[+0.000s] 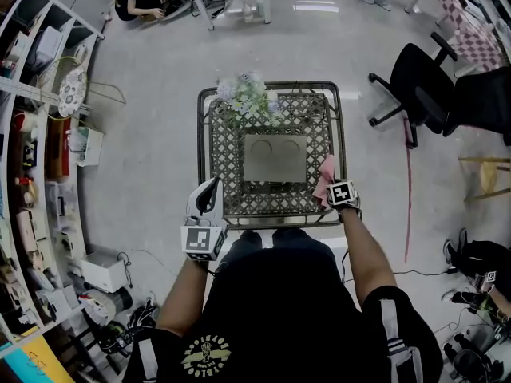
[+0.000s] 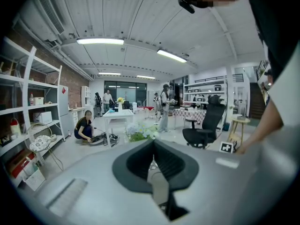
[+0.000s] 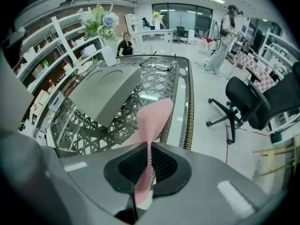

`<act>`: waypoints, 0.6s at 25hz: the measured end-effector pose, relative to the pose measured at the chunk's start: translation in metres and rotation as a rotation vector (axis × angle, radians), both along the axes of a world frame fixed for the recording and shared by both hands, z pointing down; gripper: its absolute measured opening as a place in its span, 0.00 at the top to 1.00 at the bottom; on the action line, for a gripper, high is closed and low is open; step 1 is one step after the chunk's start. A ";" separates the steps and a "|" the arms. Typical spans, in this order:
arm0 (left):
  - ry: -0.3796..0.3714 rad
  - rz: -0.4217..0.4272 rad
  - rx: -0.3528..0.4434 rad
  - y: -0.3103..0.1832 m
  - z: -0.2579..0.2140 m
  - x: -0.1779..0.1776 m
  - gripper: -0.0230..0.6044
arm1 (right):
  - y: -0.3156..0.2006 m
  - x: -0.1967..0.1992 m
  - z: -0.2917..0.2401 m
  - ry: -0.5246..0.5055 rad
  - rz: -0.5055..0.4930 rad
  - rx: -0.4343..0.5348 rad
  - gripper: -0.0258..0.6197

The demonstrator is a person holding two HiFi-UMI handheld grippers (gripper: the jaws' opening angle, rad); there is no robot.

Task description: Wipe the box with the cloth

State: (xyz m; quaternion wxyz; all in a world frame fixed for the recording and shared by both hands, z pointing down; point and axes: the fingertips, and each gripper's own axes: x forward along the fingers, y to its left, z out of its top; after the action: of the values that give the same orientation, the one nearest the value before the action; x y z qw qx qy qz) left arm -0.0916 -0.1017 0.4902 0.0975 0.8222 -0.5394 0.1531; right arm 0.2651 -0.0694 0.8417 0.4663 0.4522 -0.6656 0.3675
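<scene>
lattice table (image 1: 227, 158) centre | flowers (image 1: 249, 98) on its far edge | black office chair (image 1: 419, 82) right | shelves (image 1: 32, 174) left

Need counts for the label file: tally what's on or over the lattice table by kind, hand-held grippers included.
Grey box: 1
Pink cloth: 1
Vase of flowers: 1
Eyeglasses: 1
Hand-held grippers: 2, the left hand-held gripper and the right hand-held gripper, which pinches the cloth
Total: 6

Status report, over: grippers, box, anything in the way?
Right gripper shut on pink cloth, over table's right edge. Left gripper shut, empty. Grey box mid-table, cloth not on it yet. Flowers at far end, nothing between.
</scene>
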 end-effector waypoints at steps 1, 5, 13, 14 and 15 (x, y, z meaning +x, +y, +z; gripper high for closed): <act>0.000 -0.002 0.002 0.000 -0.001 0.001 0.96 | -0.001 0.001 -0.001 0.002 -0.002 0.005 0.92; -0.001 0.005 0.022 -0.001 -0.007 0.005 0.96 | -0.005 0.002 -0.001 -0.008 0.006 0.034 0.89; 0.014 0.042 0.058 -0.006 -0.021 0.008 0.96 | -0.011 -0.006 -0.047 -0.056 0.020 0.171 0.70; 0.022 0.046 0.064 -0.007 -0.024 0.008 0.96 | -0.011 -0.008 -0.058 -0.068 0.021 0.202 0.70; 0.035 0.047 0.070 -0.008 -0.027 0.007 0.96 | -0.013 -0.012 -0.073 -0.082 0.026 0.237 0.69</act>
State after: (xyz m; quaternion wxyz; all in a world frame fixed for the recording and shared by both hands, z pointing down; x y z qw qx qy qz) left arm -0.0841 -0.1096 0.4637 0.0744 0.8402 -0.5231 0.1222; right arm 0.2530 -0.0821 0.7685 0.3771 0.4973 -0.7170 0.3103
